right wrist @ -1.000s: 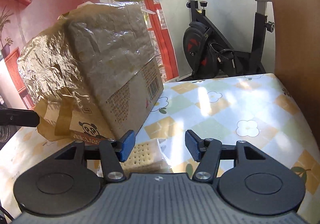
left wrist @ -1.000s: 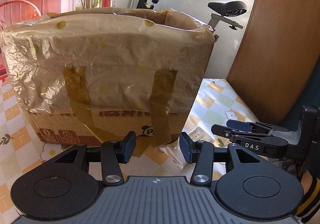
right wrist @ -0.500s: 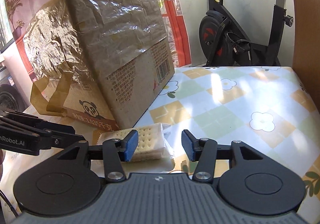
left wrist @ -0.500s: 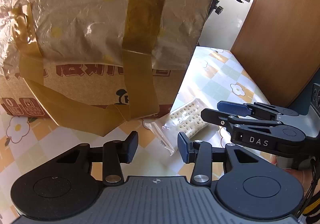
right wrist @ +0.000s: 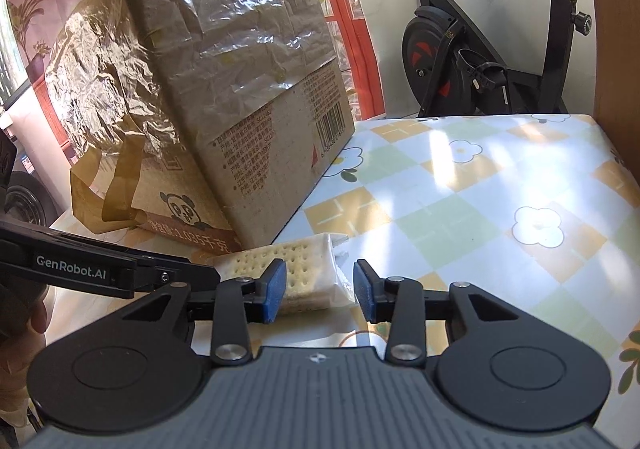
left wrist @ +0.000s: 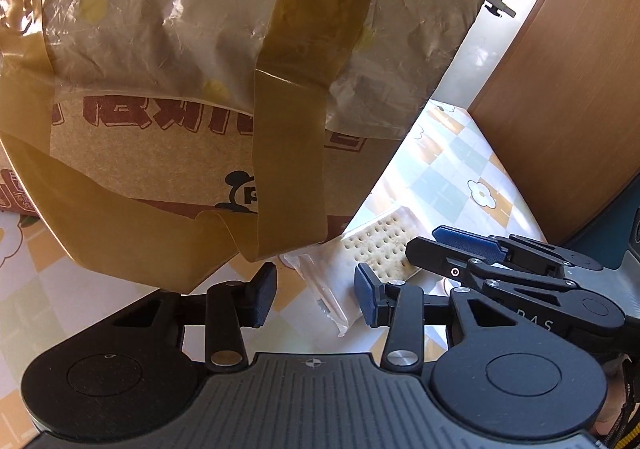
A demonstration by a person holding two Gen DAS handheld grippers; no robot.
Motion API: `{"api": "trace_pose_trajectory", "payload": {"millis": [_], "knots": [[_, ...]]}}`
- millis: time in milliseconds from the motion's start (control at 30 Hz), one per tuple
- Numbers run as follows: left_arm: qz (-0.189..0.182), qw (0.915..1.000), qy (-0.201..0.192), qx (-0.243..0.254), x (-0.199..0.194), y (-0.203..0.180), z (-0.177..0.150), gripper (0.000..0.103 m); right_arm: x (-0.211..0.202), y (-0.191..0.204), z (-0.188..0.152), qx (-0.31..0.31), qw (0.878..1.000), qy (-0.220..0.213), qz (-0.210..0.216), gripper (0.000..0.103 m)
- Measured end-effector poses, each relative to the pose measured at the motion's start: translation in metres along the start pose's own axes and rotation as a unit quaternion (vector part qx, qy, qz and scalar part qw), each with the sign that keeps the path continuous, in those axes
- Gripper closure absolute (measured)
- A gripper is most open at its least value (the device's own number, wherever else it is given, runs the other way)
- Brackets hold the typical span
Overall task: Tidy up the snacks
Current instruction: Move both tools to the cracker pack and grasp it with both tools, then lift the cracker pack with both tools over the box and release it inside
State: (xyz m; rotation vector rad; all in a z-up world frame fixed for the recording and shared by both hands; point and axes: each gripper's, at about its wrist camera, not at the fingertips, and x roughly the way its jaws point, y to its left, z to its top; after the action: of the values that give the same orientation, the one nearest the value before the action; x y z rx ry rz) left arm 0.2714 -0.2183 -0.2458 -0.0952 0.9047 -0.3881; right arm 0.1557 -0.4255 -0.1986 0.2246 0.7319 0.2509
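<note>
A clear-wrapped cracker pack (left wrist: 380, 245) lies on the checked tablecloth at the corner of a big cardboard box (left wrist: 192, 61). My left gripper (left wrist: 316, 295) is open, its fingers on either side of the pack's crimped wrapper end. My right gripper (right wrist: 320, 291) is open too and sits over the pack's other end (right wrist: 296, 273); the pack lies mostly by its left finger. In the left wrist view the right gripper (left wrist: 460, 245) reaches in from the right. In the right wrist view the left gripper's finger (right wrist: 120, 269) enters from the left.
The box (right wrist: 224, 97) is wrapped in crinkled plastic with loose brown tape straps (left wrist: 288, 169). The flower-checked table (right wrist: 500, 185) runs right to a wooden panel (left wrist: 568, 89). An exercise bike (right wrist: 480, 61) stands behind the table.
Both grippers have moved forward and down to the cracker pack. The box now fills the left wrist view, and the pack sits between the fingers of each gripper.
</note>
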Motion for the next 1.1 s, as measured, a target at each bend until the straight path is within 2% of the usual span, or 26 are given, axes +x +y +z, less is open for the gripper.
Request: {"api": "trace_pose_trajectory", "payload": {"millis": [267,333,367,467,600,833,933,1100], "knots": [[-0.033,0.9994,0.007,0.003,0.007,-0.007,-0.011,0.057,0.002,0.0,0.001,0.005,1.0,0.004,0.002,0.063],[-0.034,0.9994,0.003,0.011,0.008,-0.009,-0.013,0.06,0.002,0.002,0.001,0.004,1.0,0.005,0.0,0.063],[-0.04,0.9991,0.004,0.014,0.007,-0.012,-0.015,0.066,0.002,0.003,0.001,0.003,1.0,0.007,0.0,0.064],[-0.045,0.9988,0.007,0.019,0.004,-0.008,-0.008,0.073,-0.001,0.008,0.0,-0.004,1.0,0.014,-0.003,0.066],[-0.037,0.9982,0.013,0.045,-0.004,-0.01,-0.012,0.074,-0.008,0.016,-0.002,0.01,1.0,0.026,0.004,0.072],[-0.045,0.995,0.021,0.086,-0.03,-0.002,-0.026,0.074,-0.025,0.044,-0.019,0.026,0.999,0.026,-0.008,0.072],[-0.053,0.9927,0.01,0.108,-0.052,0.002,-0.033,0.074,-0.04,0.056,-0.023,0.039,0.999,0.012,-0.016,0.072],[-0.065,0.9908,-0.023,0.116,-0.084,0.005,-0.034,0.074,-0.064,0.085,-0.023,0.028,0.999,-0.018,-0.038,0.072]]}}
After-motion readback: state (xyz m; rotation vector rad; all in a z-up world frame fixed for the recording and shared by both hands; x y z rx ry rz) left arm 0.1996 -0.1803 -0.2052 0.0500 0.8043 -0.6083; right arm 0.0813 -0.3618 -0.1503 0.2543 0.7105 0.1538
